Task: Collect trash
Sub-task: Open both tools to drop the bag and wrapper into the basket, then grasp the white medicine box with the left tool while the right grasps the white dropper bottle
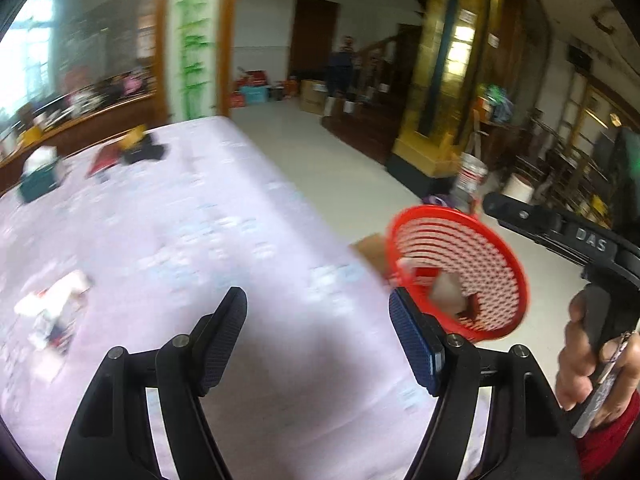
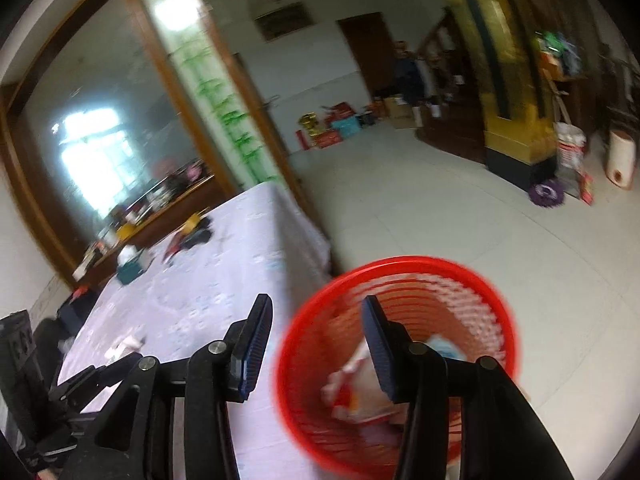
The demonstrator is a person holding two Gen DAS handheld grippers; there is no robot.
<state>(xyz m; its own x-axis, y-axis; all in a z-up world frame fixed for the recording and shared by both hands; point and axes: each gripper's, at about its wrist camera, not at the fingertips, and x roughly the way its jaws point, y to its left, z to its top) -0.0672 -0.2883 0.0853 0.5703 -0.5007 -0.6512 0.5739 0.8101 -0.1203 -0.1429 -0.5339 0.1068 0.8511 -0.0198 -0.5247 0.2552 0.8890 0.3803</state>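
Left wrist view: the left gripper [image 1: 318,312] hangs over a table covered in a pale lilac patterned cloth [image 1: 248,216], its jaws spread wide with nothing between them but cloth. Crumpled white wrappers with red and dark print [image 1: 52,312] lie on the cloth to the left of the fingers, too blurred to read. Farther back sit a teal box topped with something white [image 1: 38,178], a red packet [image 1: 105,160] and a dark bundle with a yellow piece [image 1: 140,146]. Just beyond the table's right edge a red plastic mesh wastebasket [image 1: 480,256] shows some pale trash inside. To its right the right gripper's black body [image 1: 560,232] reaches in, with raised letters reading "DAS", and the right hand [image 1: 588,364] wraps its grip above a red sleeve. A tall white panel with green painted marks [image 1: 192,40] in a wooden frame stands behind the table; the marks cannot be read.

Right wrist view: the right gripper [image 2: 316,344] is released, jaws apart and empty, the right finger over the wastebasket's [image 2: 472,280] mouth, the left one over the cloth [image 2: 192,300]. Inside the basket lies crumpled white and red packaging [image 2: 352,392]. Small white scraps [image 2: 128,346] rest on the cloth near the left gripper's black frame [image 2: 80,392] at the lower left. A white bucket with red print [image 2: 570,148], unreadable, stands on the floor by a gold pillar [image 2: 516,136].
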